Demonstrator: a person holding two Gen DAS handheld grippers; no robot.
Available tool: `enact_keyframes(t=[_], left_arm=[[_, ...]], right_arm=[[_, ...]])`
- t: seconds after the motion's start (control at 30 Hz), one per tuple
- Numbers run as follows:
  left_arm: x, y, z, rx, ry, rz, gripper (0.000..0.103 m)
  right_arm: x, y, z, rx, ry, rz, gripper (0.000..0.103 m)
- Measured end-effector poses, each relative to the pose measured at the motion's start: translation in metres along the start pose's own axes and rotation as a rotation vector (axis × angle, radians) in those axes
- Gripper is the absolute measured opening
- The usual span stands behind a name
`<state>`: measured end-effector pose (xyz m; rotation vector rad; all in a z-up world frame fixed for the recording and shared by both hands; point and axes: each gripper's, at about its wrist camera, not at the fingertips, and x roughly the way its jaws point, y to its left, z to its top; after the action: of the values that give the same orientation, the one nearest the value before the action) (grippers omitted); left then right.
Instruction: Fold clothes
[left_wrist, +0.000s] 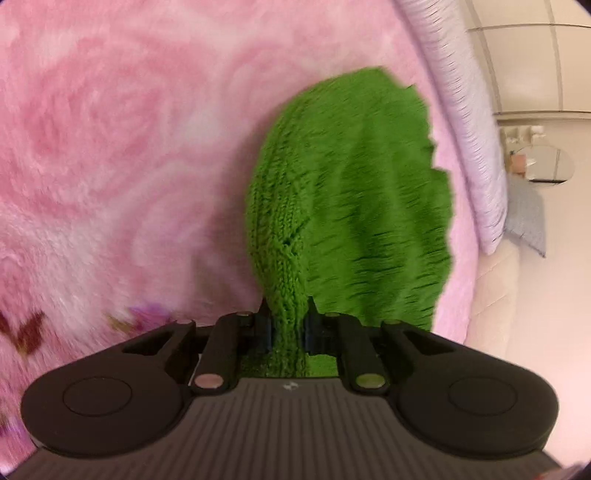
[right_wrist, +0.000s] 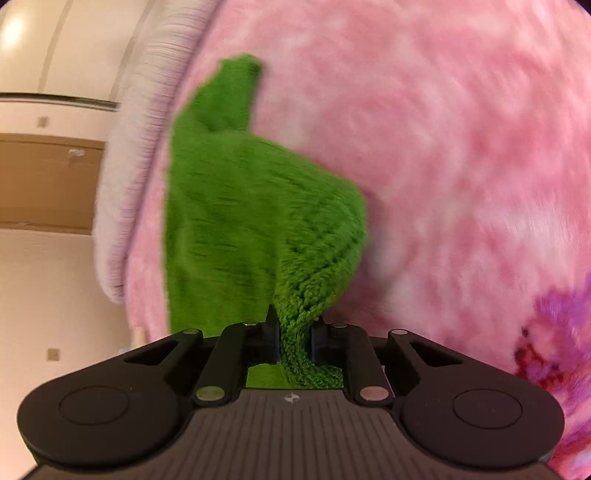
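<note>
Left claw (left_wrist: 288, 325): my fingers are pinched tight on a bunched fold of the green knit garment (left_wrist: 351, 206) — the yarn is squeezed into a narrow neck between the two pads.
Right claw (right_wrist: 294, 338): clamped the same way on another gathered bit of that green knit garment (right_wrist: 251, 221), the fabric twisting as it passes between the pads.
Garment position: it spreads out ahead of both my claws, draped in front of the pink fluffy blanket (left_wrist: 129, 147); I cannot tell whether its far edge touches the blanket or hangs above it.
Garment shape: from my right wrist view a narrow strip sticks up at its far end; from my left wrist view its right edge is scalloped.
Blanket: pink with a swirled rose pattern, and a purple and red printed patch (right_wrist: 554, 339) near my right claw.
Blanket edge: a pale lilac ribbed border (left_wrist: 465, 122) runs along it — beyond that, cream walls.
Sharpness: both views are blurred.
</note>
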<state>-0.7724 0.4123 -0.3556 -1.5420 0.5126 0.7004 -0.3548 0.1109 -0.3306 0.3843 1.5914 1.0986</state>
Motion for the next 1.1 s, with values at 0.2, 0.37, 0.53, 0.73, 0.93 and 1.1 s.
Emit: enact_keyframes(t=[0.2, 0.37, 0.53, 0.73, 0.93, 1.1], left_arm=[[-0.079, -0.089, -0.033, 0.097, -0.207, -0.175, 0.01], [-0.142, -0.185, -0.083, 0.2, -0.411, -0.332, 0.009], [-0.201, -0.258, -0.133, 0.263, -0.595, -0.471, 0.006], [-0.207, -0.299, -0.161, 0.27, -0.633, -0.503, 0.006], [-0.172, -0.302, -0.136, 0.221, -0.603, -0.462, 0.006], [-0.169, -0.338, -0.087, 0.299, -0.637, -0.504, 0.006]], right_arm=[[-0.088, 0.061, 0.05, -0.106, -0.068, 0.163, 0.015], [-0.173, 0.138, 0.097, -0.315, -0.092, 0.302, 0.015], [-0.256, 0.207, 0.138, -0.479, -0.097, 0.397, 0.015], [-0.302, 0.253, 0.161, -0.533, -0.091, 0.434, 0.015], [-0.271, 0.265, 0.204, -0.443, -0.077, 0.315, 0.015], [-0.254, 0.298, 0.238, -0.442, -0.145, 0.363, 0.015]])
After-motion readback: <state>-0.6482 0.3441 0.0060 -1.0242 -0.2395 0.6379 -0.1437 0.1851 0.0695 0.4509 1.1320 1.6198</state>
